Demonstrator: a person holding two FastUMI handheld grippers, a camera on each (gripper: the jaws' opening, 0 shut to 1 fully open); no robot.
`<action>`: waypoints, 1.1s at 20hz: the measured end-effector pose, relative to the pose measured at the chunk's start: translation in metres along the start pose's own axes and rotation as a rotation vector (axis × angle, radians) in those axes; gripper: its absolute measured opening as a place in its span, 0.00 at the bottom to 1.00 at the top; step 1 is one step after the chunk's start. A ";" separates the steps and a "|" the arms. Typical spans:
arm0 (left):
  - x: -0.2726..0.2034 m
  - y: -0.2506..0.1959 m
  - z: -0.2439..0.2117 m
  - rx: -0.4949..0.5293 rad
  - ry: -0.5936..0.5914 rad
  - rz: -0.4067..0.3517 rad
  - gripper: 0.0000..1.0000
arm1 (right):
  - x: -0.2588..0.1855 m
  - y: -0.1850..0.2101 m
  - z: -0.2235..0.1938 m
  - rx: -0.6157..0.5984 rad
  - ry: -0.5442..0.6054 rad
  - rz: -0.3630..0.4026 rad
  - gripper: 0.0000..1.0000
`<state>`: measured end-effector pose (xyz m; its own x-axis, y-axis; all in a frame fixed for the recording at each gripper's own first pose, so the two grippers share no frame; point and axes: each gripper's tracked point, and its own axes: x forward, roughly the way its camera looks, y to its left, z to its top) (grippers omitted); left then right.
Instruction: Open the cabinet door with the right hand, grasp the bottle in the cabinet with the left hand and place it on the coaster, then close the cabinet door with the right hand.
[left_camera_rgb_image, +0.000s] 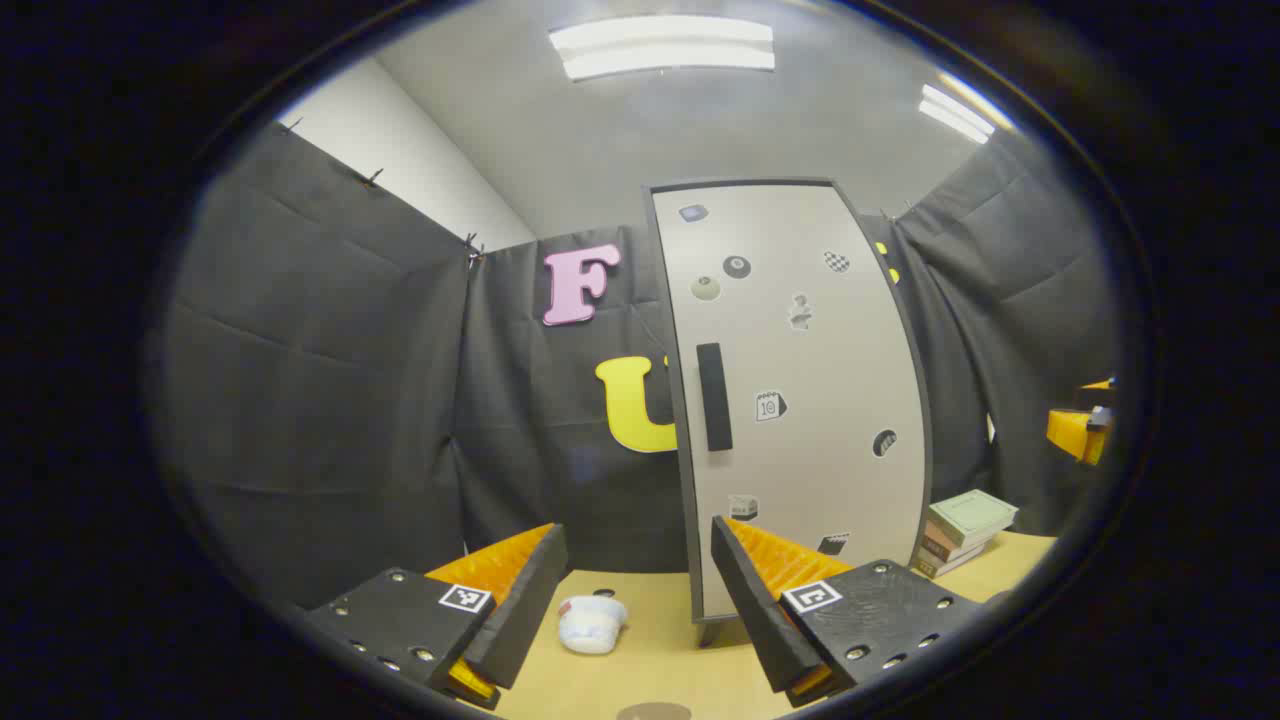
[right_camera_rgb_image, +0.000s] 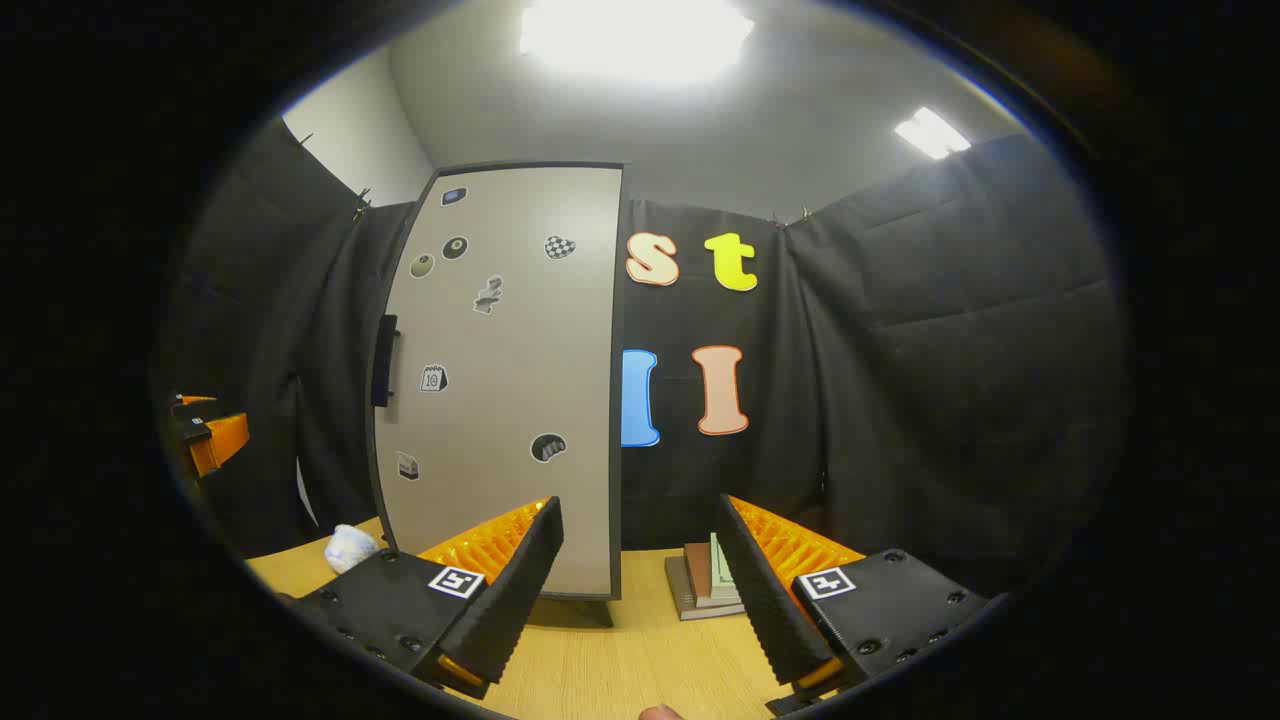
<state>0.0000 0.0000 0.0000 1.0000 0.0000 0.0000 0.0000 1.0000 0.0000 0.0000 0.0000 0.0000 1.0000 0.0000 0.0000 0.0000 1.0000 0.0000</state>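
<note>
I see the cabinet (left_camera_rgb_image: 800, 400) standing on the desk (left_camera_rgb_image: 650, 660), door shut, so the bottle is hidden. Left gripper (left_camera_rgb_image: 640, 610) and right gripper (right_camera_rgb_image: 640, 610) fingers spread, empty.

Booth walls: black cloth (left_camera_rgb_image: 330, 380), hung in folds, clipped along its top edge to a white wall (left_camera_rgb_image: 420, 180) above and left of the left tongs (left_camera_rgb_image: 638, 610). Grey ceiling (left_camera_rgb_image: 640, 130) with two lit fluorescent panels (left_camera_rgb_image: 662, 47), one overhead, one off to the right. Bench (left_camera_rgb_image: 650, 660): pale wood-grain top, running under both tongs to the cloth. In the right gripper view, cloth (right_camera_rgb_image: 950, 380) covers the wall ahead and right of the right tongs (right_camera_rgb_image: 640, 590); ceiling light (right_camera_rgb_image: 635, 35) glares overhead.
</note>
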 end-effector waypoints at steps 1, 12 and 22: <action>0.001 0.001 -0.002 -0.002 0.005 0.003 0.88 | 0.001 0.000 -0.002 -0.001 0.006 0.003 0.98; 0.006 0.007 -0.004 0.003 0.013 0.009 0.90 | 0.013 0.002 -0.003 0.007 0.012 0.000 0.98; -0.008 0.032 -0.001 0.014 0.011 0.050 0.88 | 0.029 0.021 0.002 0.005 0.023 0.035 0.98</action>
<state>-0.0077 0.0318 -0.0008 0.9987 0.0499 -0.0103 -0.0498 0.9987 0.0145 0.0289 0.0212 0.0017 0.9991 0.0351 -0.0225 -0.0350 0.9994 0.0058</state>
